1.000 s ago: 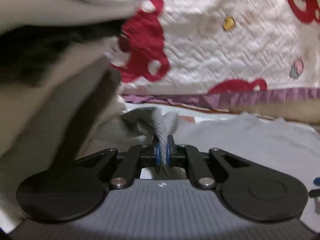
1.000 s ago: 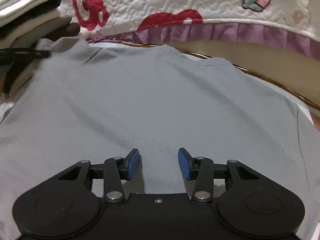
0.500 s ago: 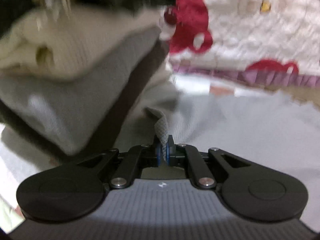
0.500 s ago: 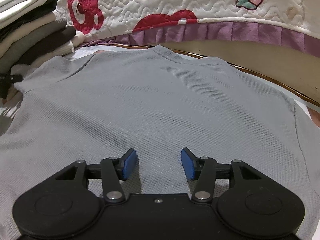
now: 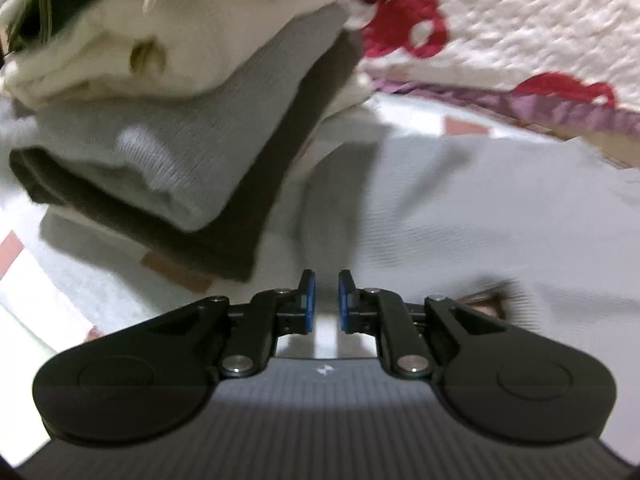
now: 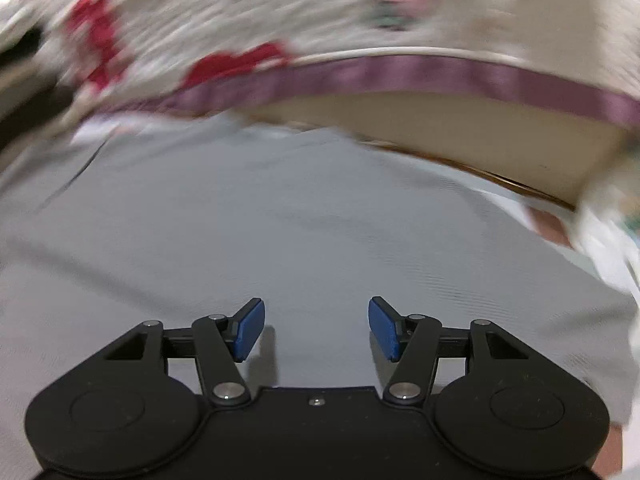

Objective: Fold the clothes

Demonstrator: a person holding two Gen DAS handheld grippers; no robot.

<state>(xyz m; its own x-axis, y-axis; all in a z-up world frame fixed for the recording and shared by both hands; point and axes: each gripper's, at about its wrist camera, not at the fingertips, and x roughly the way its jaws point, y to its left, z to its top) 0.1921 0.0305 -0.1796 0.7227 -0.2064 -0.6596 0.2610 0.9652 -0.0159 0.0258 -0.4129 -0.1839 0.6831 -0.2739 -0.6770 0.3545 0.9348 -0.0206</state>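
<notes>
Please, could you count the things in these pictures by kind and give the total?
Flat light grey knit shirt: 1
Pile of folded clothes in cream, grey and brown: 1
White quilted cover with red prints and purple trim: 1
Black two-finger grippers with blue pads: 2, the left gripper and the right gripper
Total: 5
</notes>
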